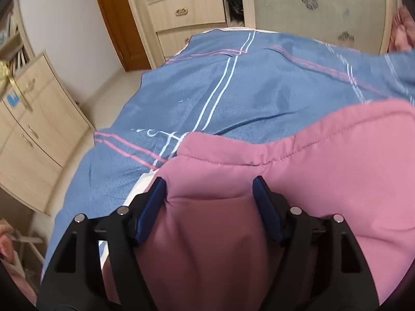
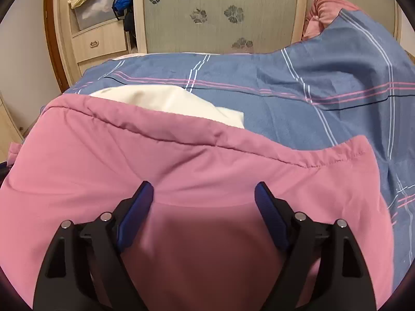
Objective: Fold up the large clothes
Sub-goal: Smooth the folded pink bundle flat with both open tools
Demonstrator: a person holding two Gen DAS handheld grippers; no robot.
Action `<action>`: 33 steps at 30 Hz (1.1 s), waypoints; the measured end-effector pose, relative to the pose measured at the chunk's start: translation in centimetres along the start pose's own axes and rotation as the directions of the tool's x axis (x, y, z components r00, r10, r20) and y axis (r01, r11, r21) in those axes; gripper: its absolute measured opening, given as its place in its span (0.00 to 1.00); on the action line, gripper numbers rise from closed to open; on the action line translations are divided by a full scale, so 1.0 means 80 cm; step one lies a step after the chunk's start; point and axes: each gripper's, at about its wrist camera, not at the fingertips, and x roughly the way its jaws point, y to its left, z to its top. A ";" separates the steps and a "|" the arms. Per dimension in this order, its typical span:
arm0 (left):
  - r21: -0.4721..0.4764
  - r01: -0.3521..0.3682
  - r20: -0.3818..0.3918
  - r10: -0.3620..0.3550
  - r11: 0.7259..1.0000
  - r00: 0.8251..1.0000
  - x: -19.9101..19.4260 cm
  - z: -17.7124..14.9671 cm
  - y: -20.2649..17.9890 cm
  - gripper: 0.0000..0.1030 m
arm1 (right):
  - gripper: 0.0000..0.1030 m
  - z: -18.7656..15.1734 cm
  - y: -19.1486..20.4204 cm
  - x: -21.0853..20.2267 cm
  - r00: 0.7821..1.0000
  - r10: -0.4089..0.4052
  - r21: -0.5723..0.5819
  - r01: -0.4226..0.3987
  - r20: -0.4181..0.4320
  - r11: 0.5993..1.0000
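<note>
Two fisheye views are looking forward along two hand-held tools, both over a bed.

In the left wrist view, the left tool (image 1: 209,181) is sitting at the lower centre of the frame, its blue-padded fingers (image 1: 153,207) spread wide with a puffy ridge of the pink padded garment (image 1: 324,171) bulging between them. The pads are touching the fabric at the sides, but they are not pinching it. The garment is filling the lower right of the frame, lying on a blue striped bedspread (image 1: 246,83) that is stretching toward the top. A pale wooden cabinet (image 1: 33,134) is standing at the left edge.

In the right wrist view, the right tool (image 2: 203,189) is also standing wide at the lower centre, hovering over or lightly resting on the same pink garment (image 2: 129,150); I cannot tell which. The garment is covering the lower left and centre of the frame, its stitched edge running across the middle. A cream cloth (image 2: 166,101) is peeking out just behind it, at centre left. A wardrobe (image 2: 220,13) is rising along the top.

Risks, as a judgement: the thick, slippery padding may be squeezing out when the fingers close, leaving only a thin layer caught. Uneven grips could be skewing the fold, and a deep bite might be snagging the bedspread underneath.
</note>
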 end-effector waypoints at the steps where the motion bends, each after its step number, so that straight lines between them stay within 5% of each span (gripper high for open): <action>1: 0.000 -0.008 0.005 0.008 1.000 1.000 0.001 -0.004 -0.002 0.70 | 0.82 -0.002 -0.004 0.002 1.000 -0.001 0.005 0.001 0.007 1.000; 5: -0.007 0.027 -0.002 -0.027 1.000 1.000 -0.018 -0.010 0.006 0.67 | 0.87 -0.002 -0.013 0.002 1.000 -0.015 0.011 0.015 0.003 1.000; 7: -0.051 0.069 0.070 -0.065 0.996 0.995 -0.062 -0.020 0.026 0.59 | 0.77 -0.003 -0.020 -0.037 0.999 0.014 0.000 -0.014 0.048 1.000; 10: -0.105 0.192 0.256 -0.160 0.976 0.953 -0.163 -0.060 0.047 0.65 | 0.72 -0.033 -0.039 -0.127 0.975 0.094 0.005 -0.097 0.203 0.995; 14: 0.044 0.271 0.280 -0.273 0.961 0.921 -0.219 -0.113 0.005 0.67 | 0.72 -0.081 -0.063 -0.161 0.984 0.092 0.057 -0.102 0.152 0.993; 18: 0.091 0.295 0.110 -0.304 0.951 0.946 -0.173 -0.139 -0.048 0.64 | 0.59 -0.119 -0.068 -0.107 0.999 0.039 0.077 -0.037 -0.031 0.996; 20: 0.086 0.279 0.072 -0.285 0.957 0.956 -0.150 -0.142 -0.054 0.70 | 0.59 -0.130 -0.052 -0.093 0.999 -0.011 0.012 0.011 -0.037 1.000; 24: 0.011 0.345 -0.030 -0.345 0.938 0.938 -0.129 -0.136 -0.039 0.71 | 0.59 -0.123 -0.030 -0.091 0.994 -0.086 -0.034 0.084 -0.063 0.996; 27: 0.005 0.313 0.079 -0.313 0.950 0.947 -0.177 -0.135 -0.015 0.66 | 0.62 -0.114 -0.051 -0.131 0.999 0.038 0.104 -0.038 -0.005 0.994; 30: 0.069 0.184 0.191 -0.194 0.980 0.962 -0.200 -0.144 -0.014 0.73 | 0.85 -0.113 -0.052 -0.169 0.992 0.029 0.129 -0.045 0.125 0.991; 33: 0.100 0.190 0.087 -0.198 0.977 0.976 -0.157 -0.151 -0.021 0.75 | 0.85 -0.114 -0.035 -0.152 0.994 0.069 0.085 -0.077 0.085 0.993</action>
